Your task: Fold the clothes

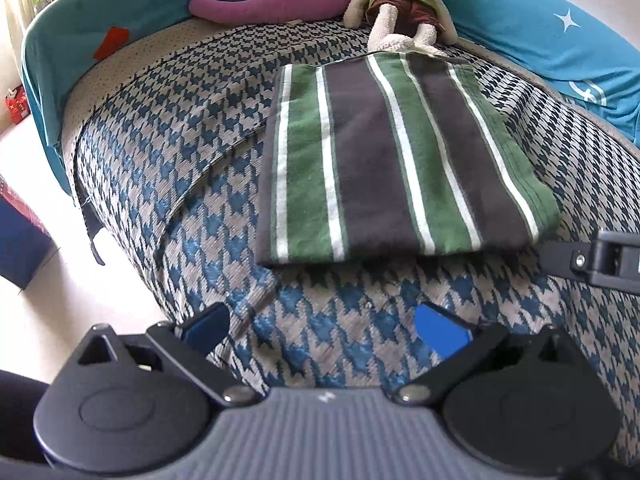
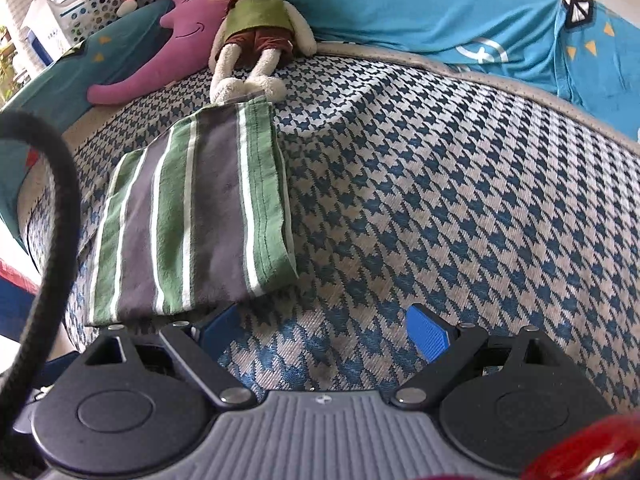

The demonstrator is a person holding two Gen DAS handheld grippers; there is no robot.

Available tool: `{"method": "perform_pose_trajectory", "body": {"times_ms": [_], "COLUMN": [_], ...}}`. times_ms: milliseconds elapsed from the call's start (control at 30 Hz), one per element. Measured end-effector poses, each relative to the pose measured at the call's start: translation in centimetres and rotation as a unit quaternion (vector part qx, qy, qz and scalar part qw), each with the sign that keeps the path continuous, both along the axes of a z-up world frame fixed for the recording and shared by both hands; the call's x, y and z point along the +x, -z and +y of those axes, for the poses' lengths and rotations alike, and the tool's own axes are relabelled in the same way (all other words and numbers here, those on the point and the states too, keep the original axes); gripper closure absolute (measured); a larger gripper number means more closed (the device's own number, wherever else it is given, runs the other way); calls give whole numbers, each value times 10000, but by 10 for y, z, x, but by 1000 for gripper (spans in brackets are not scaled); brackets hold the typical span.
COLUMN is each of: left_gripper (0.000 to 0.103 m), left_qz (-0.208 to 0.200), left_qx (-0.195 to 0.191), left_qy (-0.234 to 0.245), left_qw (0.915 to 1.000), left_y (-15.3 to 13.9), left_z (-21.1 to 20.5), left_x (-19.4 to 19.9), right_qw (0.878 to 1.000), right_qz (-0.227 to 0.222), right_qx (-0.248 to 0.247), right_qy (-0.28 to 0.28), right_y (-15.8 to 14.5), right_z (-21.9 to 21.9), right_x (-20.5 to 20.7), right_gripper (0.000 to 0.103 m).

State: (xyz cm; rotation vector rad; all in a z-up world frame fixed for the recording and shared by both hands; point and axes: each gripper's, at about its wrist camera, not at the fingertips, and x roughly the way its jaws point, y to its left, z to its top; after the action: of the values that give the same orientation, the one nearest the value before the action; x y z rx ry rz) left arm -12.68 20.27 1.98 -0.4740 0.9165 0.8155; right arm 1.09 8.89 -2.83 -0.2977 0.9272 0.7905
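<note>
garment: striped cloth point(image 1: 384, 160), green/grey/white, folded into a flat rectangle, lying on houndstooth sofa cover point(image 1: 168, 168)
garment far edge: just at the feet of plush bunny point(image 2: 256, 28)
left gripper point(image 1: 320, 332): jaws wide apart, nothing between, over bare cover just short of the cloth's near edge
right gripper point(image 2: 324, 332): jaws wide apart, empty, near the cloth's near right corner; left finger close to the cloth edge, contact unclear
background: purple moon pillow point(image 2: 180, 32), blue star-print fabric point(image 2: 460, 20) behind the sofa seat
</note>
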Motion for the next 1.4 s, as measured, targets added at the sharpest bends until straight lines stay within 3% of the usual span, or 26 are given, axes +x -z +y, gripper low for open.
{"method": "perform_pose_trajectory", "body": {"times_ms": [1400], "left_gripper": [0], "left_qz": [39], "left_qx": [128], "left_qy": [192], "left_qw": [9997], "left_y": [2], "left_z": [-8], "left_x": [1], "right_qw": [9993], "right_qz": [-91], "right_qx": [-307], "right_qy": [-185], "right_y": [2], "right_z": [-7], "right_x": [-6], "right_gripper": [12]}}
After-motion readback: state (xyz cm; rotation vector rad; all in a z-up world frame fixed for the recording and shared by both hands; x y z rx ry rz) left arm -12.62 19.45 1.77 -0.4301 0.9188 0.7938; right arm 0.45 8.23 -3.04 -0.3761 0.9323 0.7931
